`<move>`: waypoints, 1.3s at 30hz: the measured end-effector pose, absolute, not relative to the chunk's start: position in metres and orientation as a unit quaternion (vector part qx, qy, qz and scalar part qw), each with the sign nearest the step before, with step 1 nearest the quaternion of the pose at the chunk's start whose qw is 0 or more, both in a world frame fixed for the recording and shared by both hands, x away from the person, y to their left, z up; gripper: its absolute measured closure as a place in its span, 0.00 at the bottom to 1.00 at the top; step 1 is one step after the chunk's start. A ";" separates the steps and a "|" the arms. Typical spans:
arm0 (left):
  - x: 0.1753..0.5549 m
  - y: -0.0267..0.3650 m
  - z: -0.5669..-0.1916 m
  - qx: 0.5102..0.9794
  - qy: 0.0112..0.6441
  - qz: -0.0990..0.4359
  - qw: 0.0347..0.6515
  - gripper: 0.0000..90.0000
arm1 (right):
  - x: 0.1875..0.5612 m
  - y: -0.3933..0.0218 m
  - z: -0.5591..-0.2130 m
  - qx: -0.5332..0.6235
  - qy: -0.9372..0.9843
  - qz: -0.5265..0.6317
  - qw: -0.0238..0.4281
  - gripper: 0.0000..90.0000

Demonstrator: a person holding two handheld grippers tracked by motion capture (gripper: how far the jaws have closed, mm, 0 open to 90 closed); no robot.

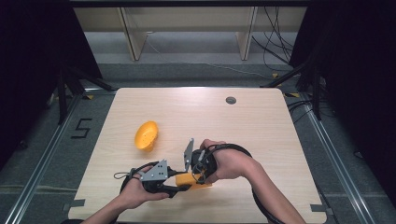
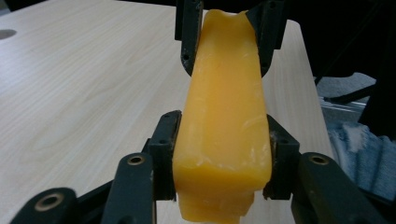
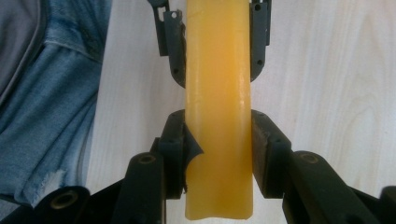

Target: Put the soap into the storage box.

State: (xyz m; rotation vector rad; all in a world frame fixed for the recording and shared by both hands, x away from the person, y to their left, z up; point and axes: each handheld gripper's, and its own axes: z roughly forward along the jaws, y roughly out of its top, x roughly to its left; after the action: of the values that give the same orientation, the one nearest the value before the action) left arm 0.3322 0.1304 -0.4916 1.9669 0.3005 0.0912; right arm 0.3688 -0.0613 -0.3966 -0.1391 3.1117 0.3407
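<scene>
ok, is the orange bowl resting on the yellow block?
No: in the high view the orange bowl lies alone on the table, apart from the yellow block that both grippers hold nearer the person.

**Both claws clamped, tips facing**

The left claw (image 1: 180, 186) and the right claw (image 1: 198, 177) meet tip to tip low over the bench's near edge, each hand wrapped around its body, both jaw pairs pinched inward.
</scene>
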 end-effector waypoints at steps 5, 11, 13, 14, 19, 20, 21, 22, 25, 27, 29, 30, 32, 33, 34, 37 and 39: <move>0.328 0.131 -0.489 0.834 0.114 0.053 0.538 0.67 | 0.367 -0.061 -0.399 -0.061 0.993 0.102 0.013 0.68; 0.326 0.133 -0.485 0.836 0.129 0.067 0.529 0.67 | 0.370 -0.066 -0.392 -0.048 0.990 0.129 0.028 0.50; 0.326 0.136 -0.484 0.839 0.138 0.074 0.521 0.67 | 0.371 -0.068 -0.390 -0.048 0.988 0.141 0.035 0.48; 0.327 0.138 -0.484 0.837 0.140 0.075 0.524 0.67 | 0.372 -0.070 -0.387 -0.053 0.986 0.156 0.031 0.46; 0.328 0.148 -0.484 0.834 0.169 0.088 0.518 0.67 | 0.370 -0.096 -0.373 0.013 0.981 0.189 0.041 0.43; 0.327 0.148 -0.485 0.827 0.182 0.088 0.524 0.67 | 0.370 -0.103 -0.372 0.038 0.980 0.191 0.045 0.43; 0.327 0.150 -0.484 0.830 0.179 0.091 0.520 0.67 | 0.371 -0.115 -0.373 0.073 0.976 0.202 0.048 0.44; 0.326 0.151 -0.485 0.827 0.190 0.088 0.522 0.67 | 0.371 -0.115 -0.373 0.073 0.976 0.202 0.048 0.44; 0.327 0.158 -0.483 0.826 0.187 0.101 0.522 0.67 | 0.374 -0.131 -0.379 0.099 0.969 0.222 0.052 0.45; 0.325 0.160 -0.482 0.821 0.199 0.101 0.526 0.67 | 0.373 -0.143 -0.385 0.142 0.960 0.235 0.059 0.46; 0.325 0.162 -0.481 0.814 0.209 0.098 0.533 0.67 | 0.373 -0.153 -0.391 0.171 0.950 0.254 0.064 0.47; 0.324 0.164 -0.479 0.814 0.212 0.104 0.531 0.67 | 0.374 -0.157 -0.394 0.173 0.946 0.264 0.071 0.47; 0.325 0.167 -0.478 0.810 0.214 0.110 0.535 0.67 | 0.374 -0.167 -0.401 0.220 0.928 0.290 0.076 0.48; 0.325 0.169 -0.477 0.807 0.214 0.114 0.539 0.67 | 0.373 -0.176 -0.408 0.267 0.908 0.310 0.092 0.48; 0.325 0.169 -0.477 0.807 0.214 0.114 0.539 0.67 | 0.373 -0.176 -0.408 0.267 0.908 0.310 0.092 0.48; 0.325 0.173 -0.476 0.800 0.229 0.121 0.541 0.67 | 0.372 -0.188 -0.423 0.295 0.883 0.341 0.128 0.49; 0.325 0.175 -0.474 0.798 0.235 0.127 0.539 0.67 | 0.370 -0.195 -0.428 0.324 0.865 0.355 0.146 0.49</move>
State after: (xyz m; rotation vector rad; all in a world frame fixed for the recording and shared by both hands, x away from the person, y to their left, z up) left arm 0.3252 0.1752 -0.4738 1.8985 0.5588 0.3025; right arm 0.3703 -0.1946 -0.4280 0.9317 2.4905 1.0233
